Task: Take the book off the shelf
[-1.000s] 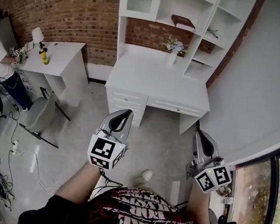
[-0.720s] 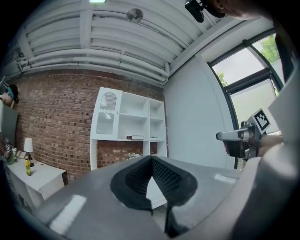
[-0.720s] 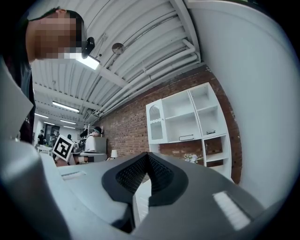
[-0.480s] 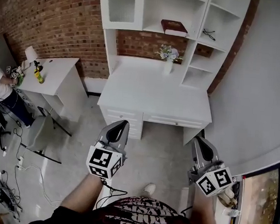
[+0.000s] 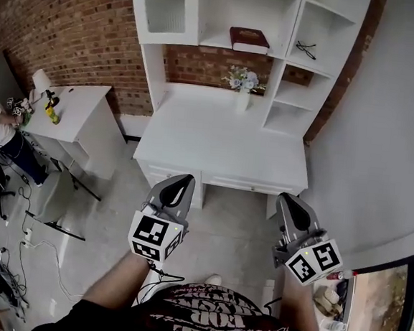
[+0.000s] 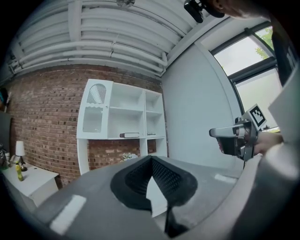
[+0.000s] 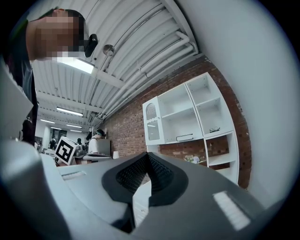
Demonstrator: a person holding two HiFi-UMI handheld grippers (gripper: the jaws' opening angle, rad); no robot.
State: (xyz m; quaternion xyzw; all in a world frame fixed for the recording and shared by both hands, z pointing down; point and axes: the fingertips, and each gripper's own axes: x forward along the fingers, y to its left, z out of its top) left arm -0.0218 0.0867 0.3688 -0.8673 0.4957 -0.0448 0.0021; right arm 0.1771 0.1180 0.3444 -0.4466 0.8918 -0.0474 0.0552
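A dark red book [image 5: 248, 40] lies flat on a middle shelf of the white hutch [image 5: 203, 42], far ahead of both grippers. My left gripper [image 5: 179, 186] and right gripper [image 5: 288, 205] are held side by side at waist height, pointing toward the desk, both shut with nothing between the jaws. In the left gripper view the book [image 6: 130, 135] is a small dark bar on the shelf above the left gripper [image 6: 151, 158], and the right gripper [image 6: 234, 139] shows at the right. The right gripper view has the book [image 7: 184, 138] beyond the right gripper [image 7: 146, 153].
The white desk [image 5: 216, 144] under the hutch holds a vase of flowers [image 5: 241, 83]. Glasses [image 5: 305, 50] lie on a right-hand shelf. At the left stand a white side table [image 5: 79, 107] with a yellow bottle [image 5: 51, 114], a chair [image 5: 54, 195], a person [image 5: 1, 125], and floor cables [image 5: 7, 273].
The desk and hutch have slid lower and closer in the head view, showing more upper shelves. Both grippers stay shut and held in the same pose.
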